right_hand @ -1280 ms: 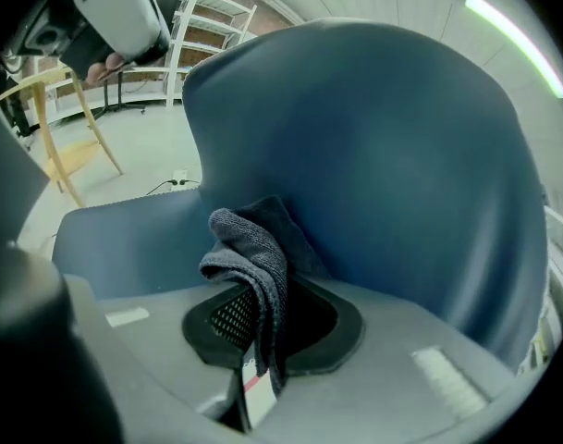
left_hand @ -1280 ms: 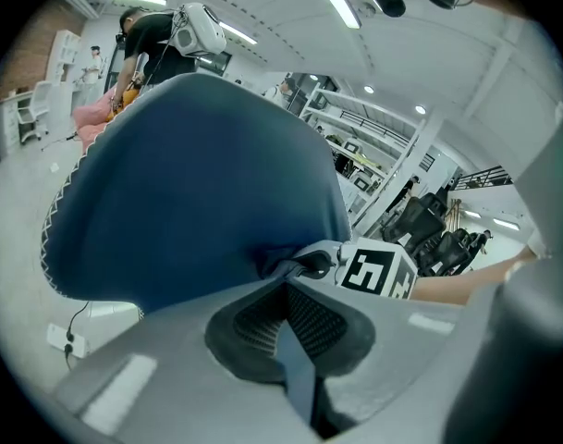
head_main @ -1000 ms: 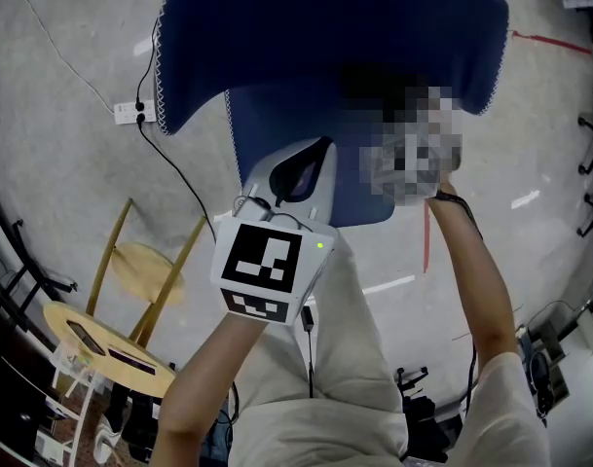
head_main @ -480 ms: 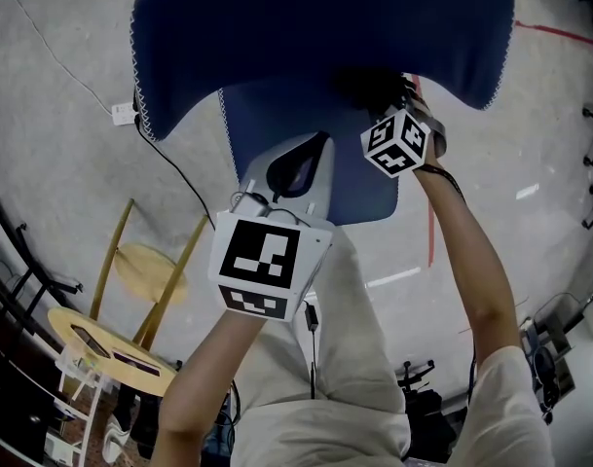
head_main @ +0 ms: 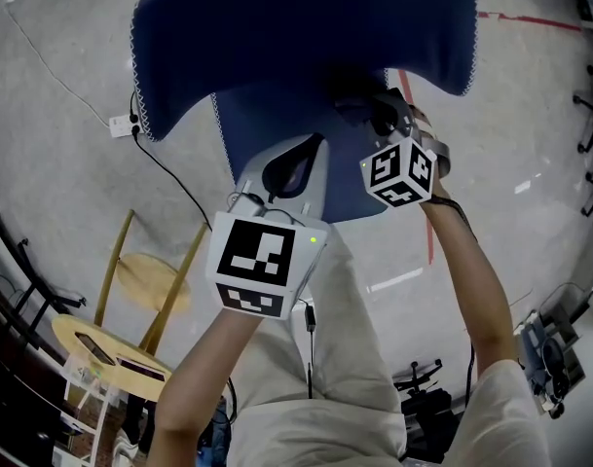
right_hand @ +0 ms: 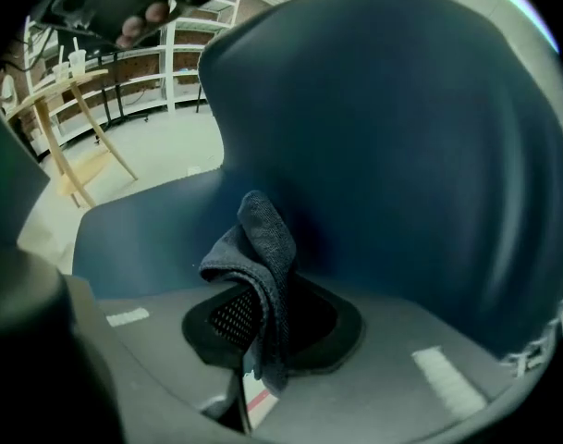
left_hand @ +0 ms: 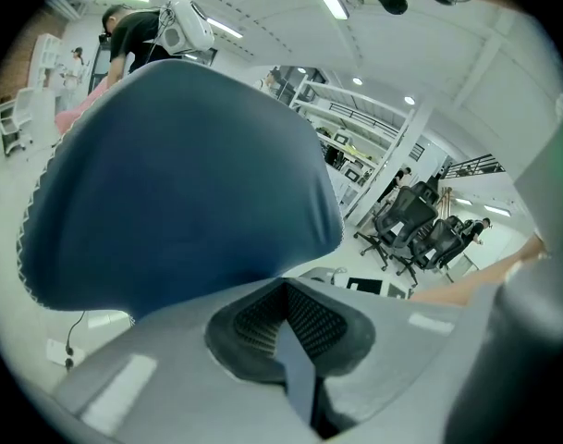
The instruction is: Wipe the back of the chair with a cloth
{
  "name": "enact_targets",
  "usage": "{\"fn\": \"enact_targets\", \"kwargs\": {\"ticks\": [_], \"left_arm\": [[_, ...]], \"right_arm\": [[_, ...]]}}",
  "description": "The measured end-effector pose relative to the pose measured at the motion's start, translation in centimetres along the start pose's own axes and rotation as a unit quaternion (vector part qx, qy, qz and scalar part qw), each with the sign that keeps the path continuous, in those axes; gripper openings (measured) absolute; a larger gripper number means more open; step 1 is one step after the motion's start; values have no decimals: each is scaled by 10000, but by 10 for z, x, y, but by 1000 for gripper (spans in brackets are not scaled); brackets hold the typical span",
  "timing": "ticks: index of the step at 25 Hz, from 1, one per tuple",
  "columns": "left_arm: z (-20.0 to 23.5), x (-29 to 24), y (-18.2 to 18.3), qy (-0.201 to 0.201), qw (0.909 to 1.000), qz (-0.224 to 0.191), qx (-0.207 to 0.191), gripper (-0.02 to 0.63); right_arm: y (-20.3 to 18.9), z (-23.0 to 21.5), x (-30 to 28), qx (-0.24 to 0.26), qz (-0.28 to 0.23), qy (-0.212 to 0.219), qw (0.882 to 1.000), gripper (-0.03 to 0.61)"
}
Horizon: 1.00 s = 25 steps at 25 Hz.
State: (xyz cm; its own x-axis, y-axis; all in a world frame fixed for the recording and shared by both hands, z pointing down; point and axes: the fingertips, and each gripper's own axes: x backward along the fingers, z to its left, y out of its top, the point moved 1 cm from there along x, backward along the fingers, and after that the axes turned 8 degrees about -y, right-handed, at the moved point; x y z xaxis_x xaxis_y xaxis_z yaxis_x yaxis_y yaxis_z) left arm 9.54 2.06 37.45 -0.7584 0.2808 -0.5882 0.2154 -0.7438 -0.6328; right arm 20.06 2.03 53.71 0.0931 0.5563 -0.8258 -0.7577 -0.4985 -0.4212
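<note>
At the far left of my head view a wooden stool (head_main: 145, 278) stands on the grey floor, with a round table (head_main: 96, 346) below it cut off by the frame edge. A power strip (head_main: 121, 123) lies near the chair's left side.

My left gripper (head_main: 311, 154) sits over the seat, pointing at the chair (head_main: 296, 27). In the left gripper view its jaws (left_hand: 283, 326) are drawn together to a thin slit. A sliver of blue shows in that slit. I can't tell whether that is an edge being pinched or just the chair (left_hand: 179, 183) seen through the gap.

Further right, my right gripper (head_main: 379, 113) is up against the underside of the curved blue back, and shadow swallows its tip in the head view. The right gripper view is clearer: the jaws (right_hand: 253, 322) are clamped on a dark grey cloth (right_hand: 267, 248). The cloth stands up in a folded peak, with one flap drooping left. The chair's blue back (right_hand: 401, 137) fills the frame just behind it. I can't tell whether the cloth is touching it.

A red line (head_main: 428, 233) on the floor is partly hidden by my right arm.
</note>
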Motion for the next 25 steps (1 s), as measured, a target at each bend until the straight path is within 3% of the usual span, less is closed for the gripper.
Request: {"fn": "enact_targets", "kwargs": {"ticks": [5,9,14,18,22,25], "left_arm": [[-11,13,4,-58,9998,49,-201,0],[-19,22,11,-106,9996,-22,-262,0],[-31,24,19,-203,9993,-130,-294,0],[-33,28,18,-232,9993,-211,-207,0],[-24,31,10,-144,9996,-192,-172,0],[-18,35,2,-108,9997,-183,-100,0]], "right_arm": [[28,-33,70,-135,-258,-486,9984,64],[57,-77,128,-293,-495,-1113,9921,64],[83,-148,181,-600,-714,-2185,9714,63],[89,-182,191,-499,-504,-2989,9517,64],[83,-183,161,-506,-240,-3112,9487,64],[80,-173,145,-566,-99,-2972,9531,64]]}}
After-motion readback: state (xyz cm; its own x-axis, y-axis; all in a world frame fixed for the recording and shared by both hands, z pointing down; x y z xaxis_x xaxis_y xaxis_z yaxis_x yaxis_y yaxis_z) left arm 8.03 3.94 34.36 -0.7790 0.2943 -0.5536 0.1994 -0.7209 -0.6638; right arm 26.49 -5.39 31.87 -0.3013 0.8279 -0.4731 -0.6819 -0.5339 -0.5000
